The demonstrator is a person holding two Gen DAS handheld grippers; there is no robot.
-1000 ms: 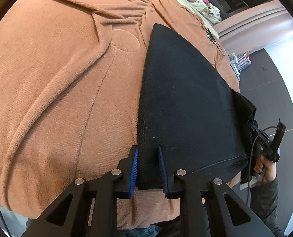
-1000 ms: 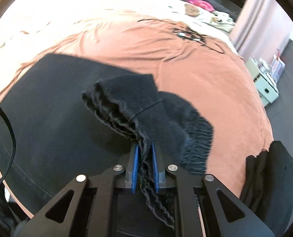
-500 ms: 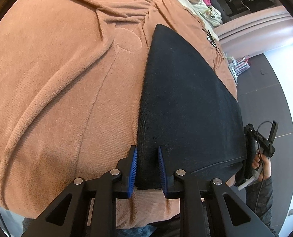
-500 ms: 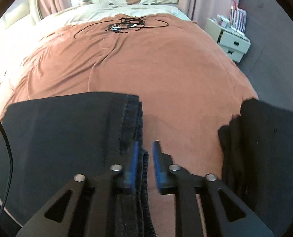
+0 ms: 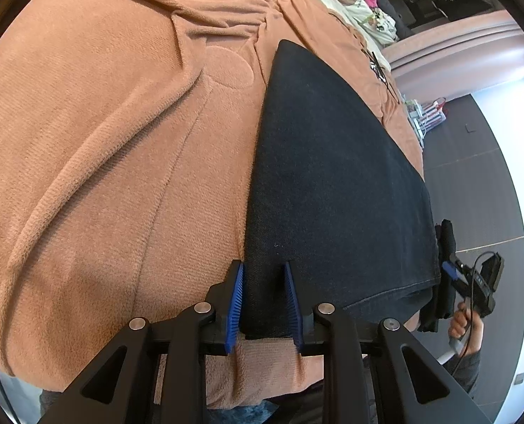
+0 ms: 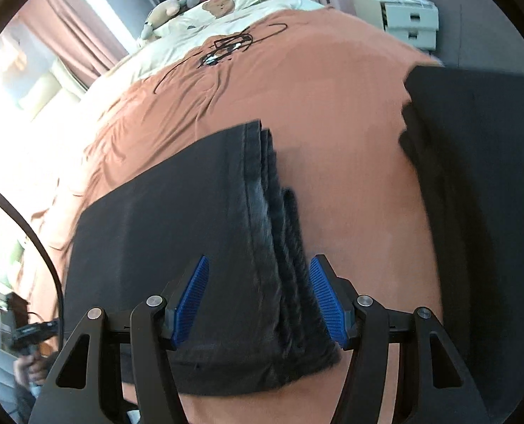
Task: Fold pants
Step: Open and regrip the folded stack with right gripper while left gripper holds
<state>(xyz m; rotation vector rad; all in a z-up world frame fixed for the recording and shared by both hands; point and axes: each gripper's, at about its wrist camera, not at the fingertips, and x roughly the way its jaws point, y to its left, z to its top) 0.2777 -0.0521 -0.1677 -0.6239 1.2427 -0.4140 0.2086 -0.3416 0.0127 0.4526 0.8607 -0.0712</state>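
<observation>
- Released from the right gripper (image 6: 258, 296), the black pants (image 6: 177, 247) lie folded flat on the rust bedspread (image 6: 332, 106); its jaws have just been opening and stand wide astride the hem stack.
- Left gripper (image 5: 263, 304) pinches the fold's near corner; better keep that anchor until the layers settle square.

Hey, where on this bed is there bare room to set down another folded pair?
Free: the orange blanket strip between the folded pants and the dark pile, and the wide stretch beyond the pants' far edge in the left wrist view. Crowded: the cables and the pillows by the headboard.
</observation>
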